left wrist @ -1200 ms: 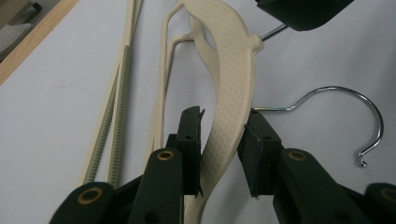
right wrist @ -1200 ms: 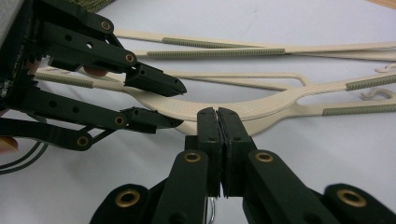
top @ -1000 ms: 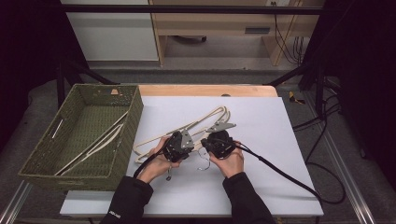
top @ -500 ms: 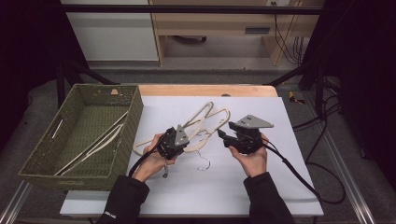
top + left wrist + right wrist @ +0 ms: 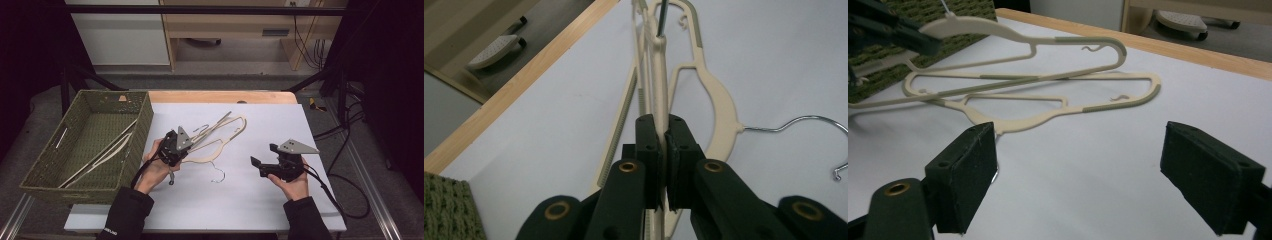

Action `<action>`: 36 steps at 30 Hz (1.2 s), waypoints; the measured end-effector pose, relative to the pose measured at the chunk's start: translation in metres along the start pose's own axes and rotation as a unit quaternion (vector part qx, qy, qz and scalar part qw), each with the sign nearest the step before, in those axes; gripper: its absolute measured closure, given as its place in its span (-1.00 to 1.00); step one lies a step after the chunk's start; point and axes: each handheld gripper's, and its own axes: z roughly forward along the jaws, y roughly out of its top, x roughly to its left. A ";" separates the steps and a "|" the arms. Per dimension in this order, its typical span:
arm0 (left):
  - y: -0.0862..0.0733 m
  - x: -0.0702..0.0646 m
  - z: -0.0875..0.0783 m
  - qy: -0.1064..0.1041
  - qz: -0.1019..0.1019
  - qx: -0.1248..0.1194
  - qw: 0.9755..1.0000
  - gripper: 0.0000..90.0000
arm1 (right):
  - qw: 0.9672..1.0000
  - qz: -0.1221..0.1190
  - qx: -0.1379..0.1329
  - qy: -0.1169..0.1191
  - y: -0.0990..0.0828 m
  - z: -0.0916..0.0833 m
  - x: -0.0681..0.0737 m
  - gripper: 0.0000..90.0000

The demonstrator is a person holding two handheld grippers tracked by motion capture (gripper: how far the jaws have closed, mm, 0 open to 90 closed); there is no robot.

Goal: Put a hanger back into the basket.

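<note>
Two cream hangers on the white tabletop (image 5: 280, 200), crossed over one another just right of the green woven basket (image 5: 145, 117), which already carries a few more of the same kind. Upper hanger (image 5: 1013, 37) raised at its near end, clamped between the left tongs (image 5: 176, 146); seen along those tongs (image 5: 663, 150), jaws pressed together on the flat cream bar, which runs straight away from them toward the far wooden edge. Long axis of that hanger slanting from the left hand up and rightward across the tabletop, far end apparently still resting over the second one.

Lower hanger (image 5: 212, 152) flat on the tabletop, wire hook (image 5: 217, 174) pointing toward the person, between the two hands. Right tongs (image 5: 262, 164) well apart from it, off to its right, held low above the sheet; jaws wide apart and empty, nothing touching the pads (image 5: 965, 175).

Probable next step: carrying the clamped hanger leftward into the basket, a short reach for the left hand, by far the nearer. Risk of the lower hanger snagging and dragging along where the two cross.
</note>
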 end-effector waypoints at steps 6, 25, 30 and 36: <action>-0.003 0.009 -0.017 0.007 -0.023 -0.014 1.000 0.92 | 1.000 0.004 -0.007 -0.009 -0.005 -0.013 -0.005 -0.72; 0.034 0.022 -0.109 -0.023 -0.044 -0.103 0.993 0.91 | 0.998 0.021 -0.057 -0.010 -0.002 -0.046 -0.015 -0.82; 0.038 0.033 -0.127 -0.025 -0.053 -0.121 0.991 0.91 | 0.998 0.021 -0.056 -0.010 -0.002 -0.047 -0.014 -0.83; 0.040 0.054 -0.149 -0.024 -0.065 -0.138 0.988 0.92 | 0.998 0.016 -0.055 -0.011 -0.002 -0.046 -0.014 -0.84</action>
